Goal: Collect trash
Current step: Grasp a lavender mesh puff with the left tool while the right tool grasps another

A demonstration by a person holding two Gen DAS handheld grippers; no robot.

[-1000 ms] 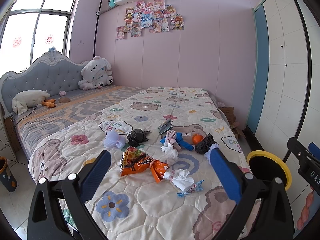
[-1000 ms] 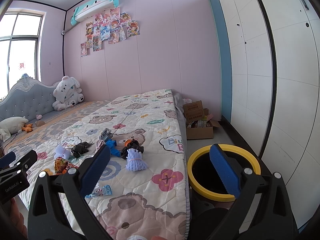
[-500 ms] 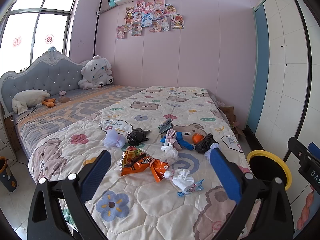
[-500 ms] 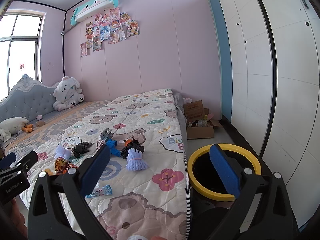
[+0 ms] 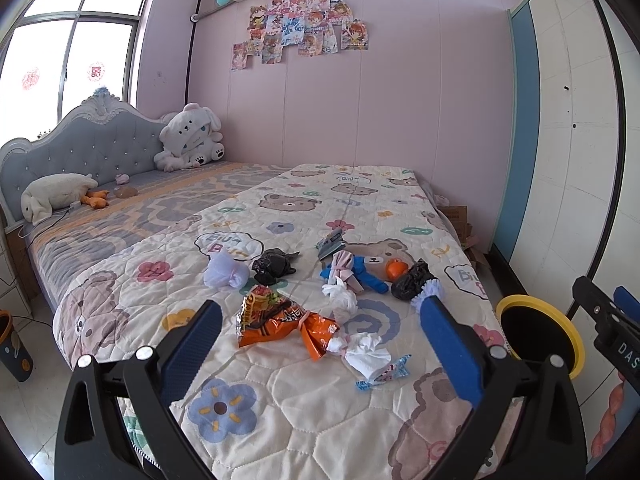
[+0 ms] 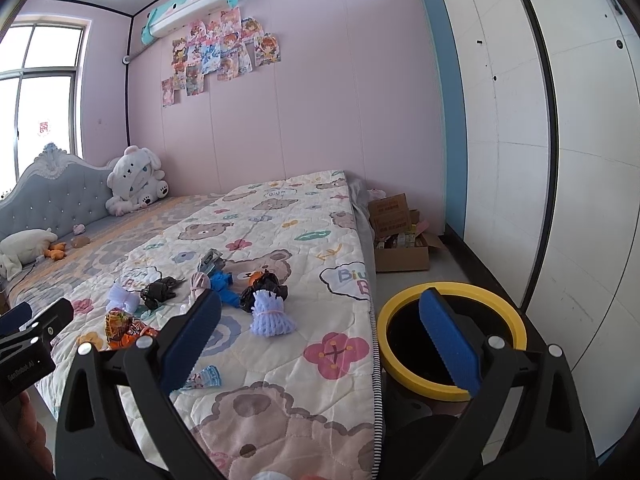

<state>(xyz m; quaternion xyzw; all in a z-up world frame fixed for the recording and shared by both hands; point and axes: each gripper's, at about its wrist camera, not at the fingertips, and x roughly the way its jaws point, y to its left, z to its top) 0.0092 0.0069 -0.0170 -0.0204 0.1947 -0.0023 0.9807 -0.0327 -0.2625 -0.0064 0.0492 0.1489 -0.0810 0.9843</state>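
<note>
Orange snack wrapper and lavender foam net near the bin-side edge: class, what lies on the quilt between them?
In the left wrist view, a knotted white tissue lies between the orange snack wrapper and the lavender foam net.

A bed (image 5: 304, 420) covered by a quilt (image 5: 360, 208) printed with bears and flowers carries a loose cluster of litter: an orange snack wrapper (image 5: 276, 320), crumpled white tissue (image 5: 366, 354), two black bags (image 5: 272, 266), lilac foam netting (image 5: 224, 270) and a blue piece, possibly a glove (image 5: 370, 276). Plush toys (image 5: 190, 138) rest against the headboard (image 5: 92, 144).
</note>
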